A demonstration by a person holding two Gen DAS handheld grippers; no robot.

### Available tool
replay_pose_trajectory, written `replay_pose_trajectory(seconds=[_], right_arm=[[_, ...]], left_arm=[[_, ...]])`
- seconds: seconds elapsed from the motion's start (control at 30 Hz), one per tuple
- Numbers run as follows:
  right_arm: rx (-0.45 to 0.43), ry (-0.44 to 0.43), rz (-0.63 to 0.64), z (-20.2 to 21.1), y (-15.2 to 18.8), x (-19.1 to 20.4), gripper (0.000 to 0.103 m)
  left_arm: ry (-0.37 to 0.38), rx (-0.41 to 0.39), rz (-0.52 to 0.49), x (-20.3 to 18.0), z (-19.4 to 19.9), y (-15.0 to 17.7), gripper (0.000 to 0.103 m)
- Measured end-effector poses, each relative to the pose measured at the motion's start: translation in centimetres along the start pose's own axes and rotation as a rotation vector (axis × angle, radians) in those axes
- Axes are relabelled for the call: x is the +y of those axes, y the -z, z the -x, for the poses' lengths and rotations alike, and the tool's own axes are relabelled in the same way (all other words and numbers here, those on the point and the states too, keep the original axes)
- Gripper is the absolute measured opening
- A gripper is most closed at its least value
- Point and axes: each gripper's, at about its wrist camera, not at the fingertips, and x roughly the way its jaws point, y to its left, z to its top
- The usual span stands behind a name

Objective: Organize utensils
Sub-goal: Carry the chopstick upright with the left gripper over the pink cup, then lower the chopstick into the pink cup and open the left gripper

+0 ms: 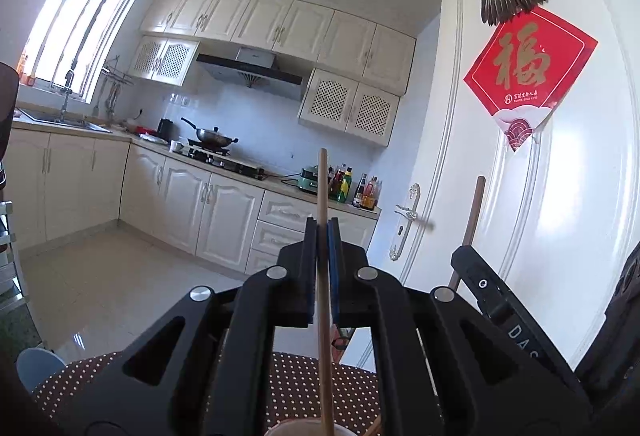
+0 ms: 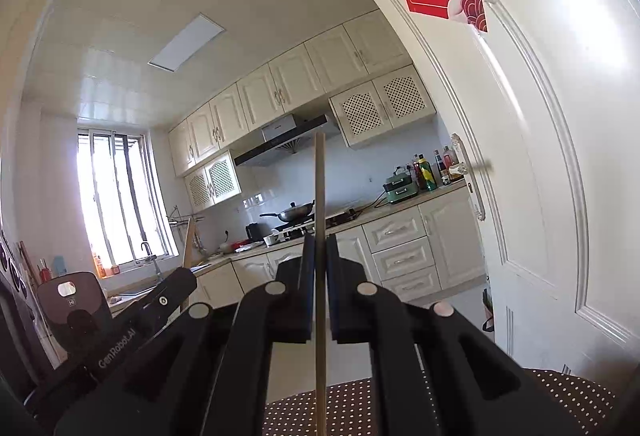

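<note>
I hold one chopstick upright in each gripper: the left gripper point(image 1: 322, 236) pinches a chopstick point(image 1: 322, 187), the right gripper point(image 2: 319, 248) pinches another point(image 2: 319, 175). Carry step, I judge. Next, lower both tips into the cup point(image 1: 308, 430) beneath.

bright daylight | window point(image 1: 80, 23) blown out | door point(image 1: 568, 195) glare | fisheye edges dark, curved

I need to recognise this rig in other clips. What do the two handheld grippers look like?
Both the left gripper and the right gripper are matte black, with angular linkage arms that have triangular cut-outs and round silver pivot pins. The flat finger pads are black, edged blue. The left one's side reads GenRoboAI in white; the right one's side shows white letters DAS. No cables or sleeves show.
</note>
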Motion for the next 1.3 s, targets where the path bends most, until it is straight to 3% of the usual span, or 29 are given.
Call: replay_pose_trajectory(seconds=[0.63,0.97,1.3], right_arm=[[0.037,0.016,0.031,-0.8,1.2,0.0,0.004],[0.092,0.015,0.040,-0.5,1.9,-0.2,0.005],[0.225,-0.020,0.053,-0.6,3.5,0.0,0.005]], left_arm=[[-0.011,-0.003,-0.067,0.6,-2.1,2.2,0.006],[-0.038,0.083,-0.103,0.6,-2.0,3.3,0.006],[-0.073,0.204,-0.119,1.6,-1.6,5.0,0.006]])
